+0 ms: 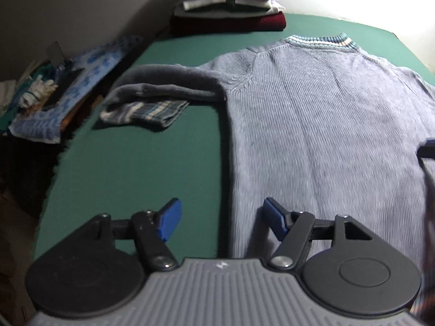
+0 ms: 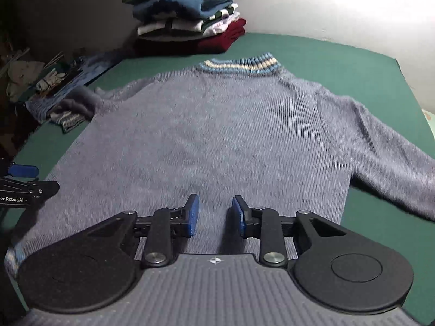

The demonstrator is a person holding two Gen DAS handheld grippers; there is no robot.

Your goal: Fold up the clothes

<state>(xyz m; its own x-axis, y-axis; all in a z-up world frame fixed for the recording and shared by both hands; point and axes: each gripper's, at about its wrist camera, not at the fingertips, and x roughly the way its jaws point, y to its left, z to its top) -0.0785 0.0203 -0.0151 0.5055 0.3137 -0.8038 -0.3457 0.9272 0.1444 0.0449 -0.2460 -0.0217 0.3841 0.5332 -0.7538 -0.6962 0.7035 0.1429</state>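
A grey-blue knit sweater (image 1: 312, 125) (image 2: 217, 130) lies flat, back up, on the green table (image 1: 136, 163), its striped collar (image 2: 239, 65) at the far end. Its left sleeve (image 1: 163, 84) is bent back on itself beside the body, striped cuff (image 1: 146, 111) on the table. The right sleeve (image 2: 380, 146) stretches out to the right. My left gripper (image 1: 220, 212) hovers open over the sweater's left edge near the hem, one finger over the table and one over the knit. My right gripper (image 2: 215, 209) is open above the lower middle of the sweater, nothing between its pads.
A stack of folded clothes (image 2: 187, 13) (image 1: 228, 5) stands at the far left corner of the table, a dark red one at the bottom. Off the left edge lies clutter with a blue patterned cloth (image 1: 81, 76). A pale wall stands behind the table.
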